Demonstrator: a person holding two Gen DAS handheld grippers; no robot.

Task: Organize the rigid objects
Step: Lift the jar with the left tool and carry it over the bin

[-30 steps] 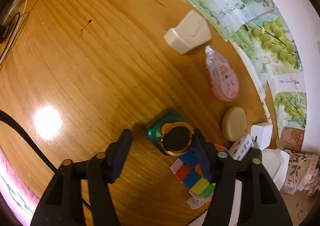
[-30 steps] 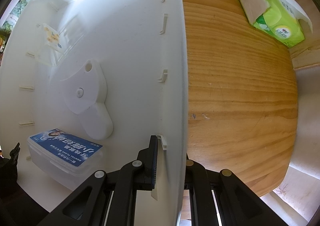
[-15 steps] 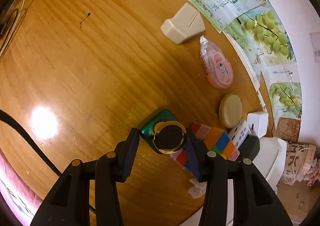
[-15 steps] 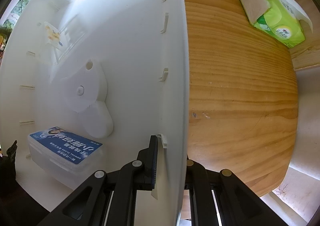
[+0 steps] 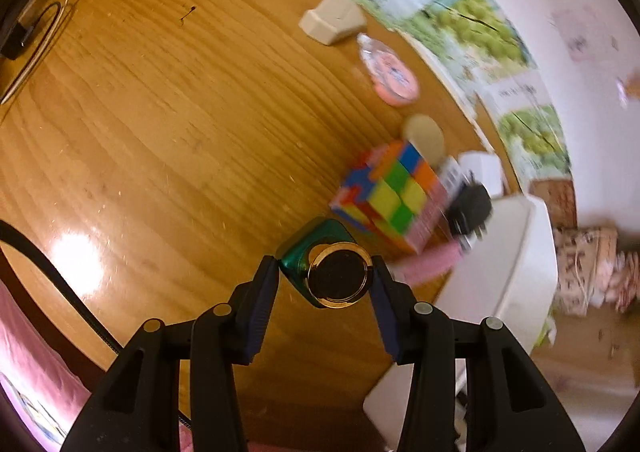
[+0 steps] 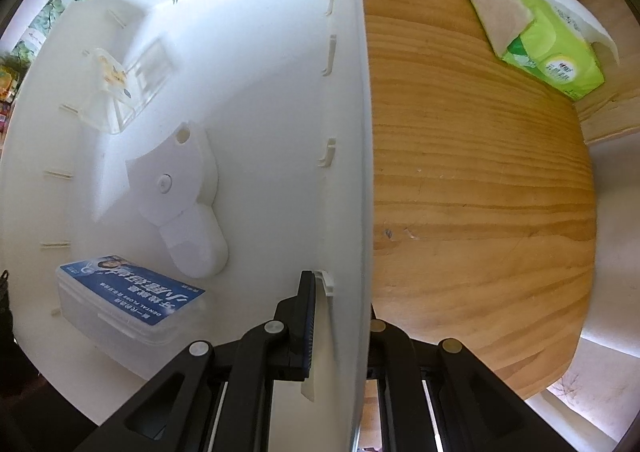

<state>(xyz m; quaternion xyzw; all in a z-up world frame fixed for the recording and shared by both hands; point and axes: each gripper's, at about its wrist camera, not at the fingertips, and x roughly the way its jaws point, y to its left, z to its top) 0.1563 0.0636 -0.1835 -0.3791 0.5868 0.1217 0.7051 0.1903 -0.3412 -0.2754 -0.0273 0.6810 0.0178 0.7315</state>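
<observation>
The green bottle with a gold cap (image 5: 326,276) is held between the left tongs (image 5: 324,280), above the desk (image 5: 160,112) near its right edge. It is judged stiff, glassy, slippery; its flat sides suit gripping. The right tongs (image 6: 340,316) are clamped on the white bin's wall (image 6: 352,132).

A home, by the look of it: a varnished wooden tabletop (image 5: 168,100) strewn with small household odds and ends. Around the colourful puzzle cube (image 5: 394,194) lie a pink correction-tape dispenser (image 5: 390,78) behind it and a white charger plug (image 5: 482,170) just beside it. Fruit-print paper sheets (image 5: 460,24) line the wall beyond, and an opened green tissue pack (image 6: 548,48) sits on the wood.
</observation>
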